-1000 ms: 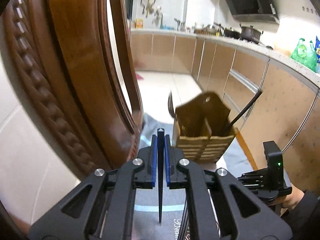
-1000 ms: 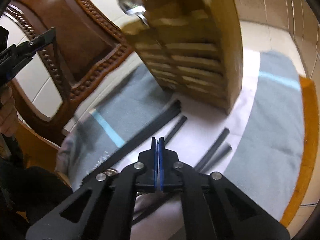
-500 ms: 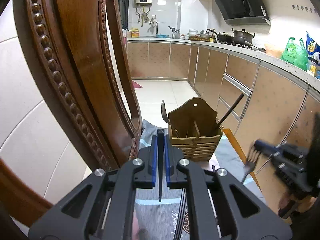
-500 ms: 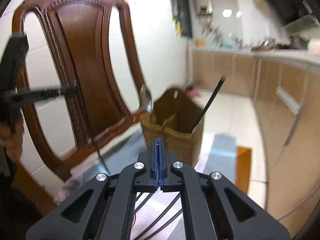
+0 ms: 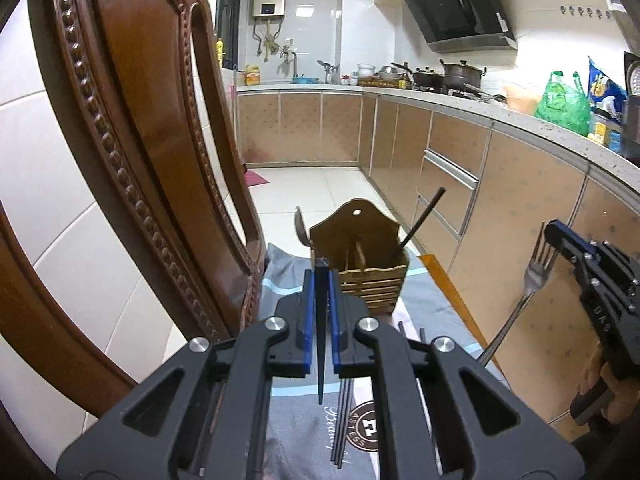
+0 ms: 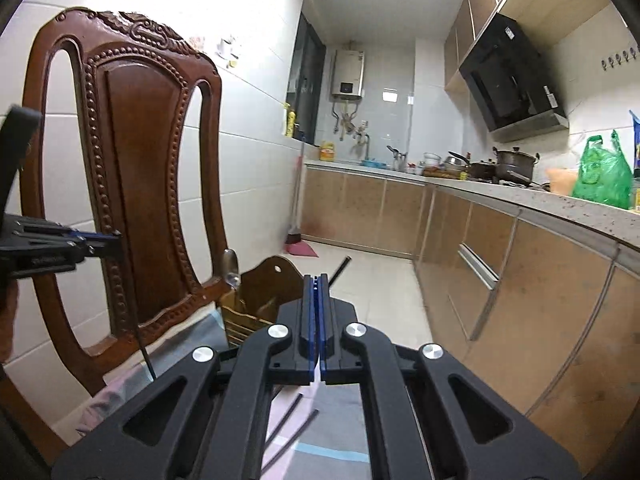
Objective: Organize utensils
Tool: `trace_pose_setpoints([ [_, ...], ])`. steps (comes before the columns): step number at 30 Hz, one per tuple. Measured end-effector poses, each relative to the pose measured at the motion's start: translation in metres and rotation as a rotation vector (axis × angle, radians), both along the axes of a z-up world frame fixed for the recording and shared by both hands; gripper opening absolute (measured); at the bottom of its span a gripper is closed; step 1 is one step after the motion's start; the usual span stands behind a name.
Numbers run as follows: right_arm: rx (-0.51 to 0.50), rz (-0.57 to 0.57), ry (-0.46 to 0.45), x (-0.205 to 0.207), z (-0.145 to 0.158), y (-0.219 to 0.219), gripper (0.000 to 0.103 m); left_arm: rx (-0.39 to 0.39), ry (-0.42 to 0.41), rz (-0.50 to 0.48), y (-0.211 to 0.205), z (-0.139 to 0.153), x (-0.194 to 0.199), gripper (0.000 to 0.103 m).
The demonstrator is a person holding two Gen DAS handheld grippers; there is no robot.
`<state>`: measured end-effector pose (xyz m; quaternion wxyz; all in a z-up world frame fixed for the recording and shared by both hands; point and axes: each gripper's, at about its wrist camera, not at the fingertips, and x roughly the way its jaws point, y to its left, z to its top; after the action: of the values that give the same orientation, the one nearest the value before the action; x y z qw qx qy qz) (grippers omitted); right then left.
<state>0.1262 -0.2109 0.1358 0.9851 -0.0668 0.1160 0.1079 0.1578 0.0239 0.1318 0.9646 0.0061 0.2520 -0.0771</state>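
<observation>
Steel fork (image 5: 536,276) in right gripper (image 5: 554,236); left gripper (image 5: 321,280) pinching chopstick (image 5: 321,340)

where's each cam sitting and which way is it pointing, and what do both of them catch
Left wrist: sits on the left hand-held gripper, facing down the kitchen at the wooden utensil holder; its fingers clamp a black chopstick; the right hand-held gripper with a fork shows at right.
Right wrist: sits on the right hand-held gripper, higher, facing the same way; the left hand-held gripper shows at left.
Shared: the holder, carved chair, counter cabinets, loose chopsticks.
</observation>
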Motion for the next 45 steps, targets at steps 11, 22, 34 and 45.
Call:
trace_pose_setpoints([
  [11,-0.037,-0.067,-0.002,-0.011,-0.002,0.01,0.002,0.002,0.0,-0.052,-0.012,0.005,-0.009,0.006],
  [22,-0.066,-0.151,-0.057,0.045,0.043,0.039,0.002,-0.065,-0.019,-0.024,0.023,0.017,-0.01,0.006],
  [34,-0.18,-0.334,-0.091,0.17,0.024,0.093,0.002,-0.104,-0.002,-0.009,0.044,0.013,-0.007,0.006],
  [45,0.046,-0.27,-0.012,0.149,-0.018,0.062,0.013,-0.118,0.043,-0.009,0.045,0.001,0.014,0.006],
])
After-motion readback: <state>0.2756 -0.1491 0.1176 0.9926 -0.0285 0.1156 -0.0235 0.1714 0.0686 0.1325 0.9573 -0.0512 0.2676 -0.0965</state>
